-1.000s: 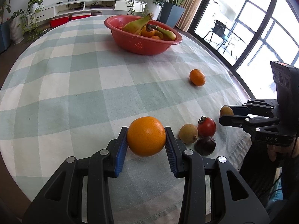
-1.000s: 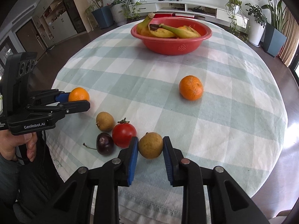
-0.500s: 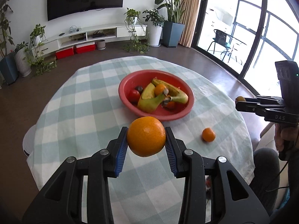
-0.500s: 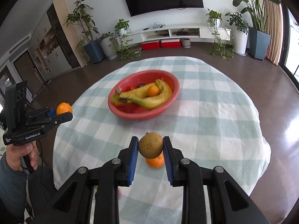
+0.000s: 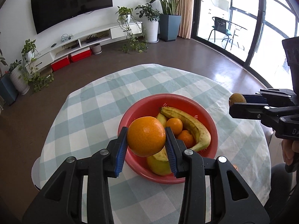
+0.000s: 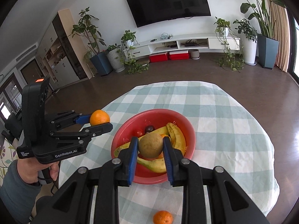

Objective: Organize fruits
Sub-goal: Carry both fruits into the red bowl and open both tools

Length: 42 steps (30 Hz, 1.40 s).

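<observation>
Fruit on hand, itemised. Left gripper (image 5: 146,136): blue pads clamped on a large orange (image 5: 146,136), carried in the air above the near-left rim of the red bowl (image 5: 142,104). Right gripper (image 6: 150,145): jaws closed on a round brown fruit (image 6: 150,145), likewise held aloft over the bowl. In the left wrist view the right gripper enters at 3 o'clock, its brown fruit beyond the bowl's right rim. Bowl contents: two bananas (image 5: 194,127), two small oranges (image 5: 174,126), a tomato (image 6: 138,133) and a dark plum (image 6: 149,129) toward 11 o'clock of the bowl in the right wrist view. One tangerine (image 6: 163,217) lies loose on the checked tablecloth (image 5: 97,100) at 6 o'clock, apart from the bowl.
</observation>
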Available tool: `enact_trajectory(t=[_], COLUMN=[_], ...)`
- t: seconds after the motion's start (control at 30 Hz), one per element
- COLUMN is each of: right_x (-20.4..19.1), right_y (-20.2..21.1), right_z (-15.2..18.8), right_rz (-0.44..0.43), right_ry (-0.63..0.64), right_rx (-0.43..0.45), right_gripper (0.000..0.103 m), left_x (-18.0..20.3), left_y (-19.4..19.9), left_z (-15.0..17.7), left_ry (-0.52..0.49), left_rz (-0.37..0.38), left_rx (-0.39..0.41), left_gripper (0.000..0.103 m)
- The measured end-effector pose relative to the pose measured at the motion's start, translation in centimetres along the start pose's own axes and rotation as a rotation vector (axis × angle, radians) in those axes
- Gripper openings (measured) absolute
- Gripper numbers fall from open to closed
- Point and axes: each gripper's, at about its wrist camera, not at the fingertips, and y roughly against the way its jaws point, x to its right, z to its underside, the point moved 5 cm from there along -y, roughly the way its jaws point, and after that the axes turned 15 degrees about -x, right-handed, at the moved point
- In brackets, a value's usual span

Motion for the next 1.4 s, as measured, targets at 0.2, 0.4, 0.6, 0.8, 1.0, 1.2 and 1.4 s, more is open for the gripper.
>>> enact_trajectory(t=[0.2,0.4,0.6,0.8,1.0,1.2,1.4], right_x=[0.1,-0.2,0.0,-0.4,-0.4,-0.5,-0.5], right_y=[-4.1,-6.8,-8.4,-9.2,-9.2,-9.0,-8.5], right_z=[-0.5,0.0,0.5,1.2,1.2,1.3,1.4], right_rz=[0.04,0.08,0.106,0.12,0.124,0.128,0.134], right_ry=[0.024,0.058,0.068,0.087,0.091,0.093,0.092], right_rx=[-0.07,-0.117,-0.148,-0.168,-0.166,-0.164,-0.155], right_gripper=[0.029,0.029,0.029,0.029,0.029,0.029,0.031], left_x=[0.8,0.4,0.3,0.6,0.9,0.8,0.9], left_y=[-4.4,-7.1,-8.1,-8.5,-8.6,-8.3,-7.8], left_z=[-0.6,-0.3,-0.7,-0.7,-0.7,-0.4,-0.2], left_ry=[-0.032,-0.011,-0.013,-0.021,-0.026,-0.011,-0.009], left_rz=[0.008,0.027,0.037,0.053,0.05,0.055,0.043], left_rx=[-0.063,-0.095,-0.102,-0.112,-0.114,-0.102,-0.089], left_gripper=[0.036,0.036,0.036,0.037,0.037,0.037,0.038])
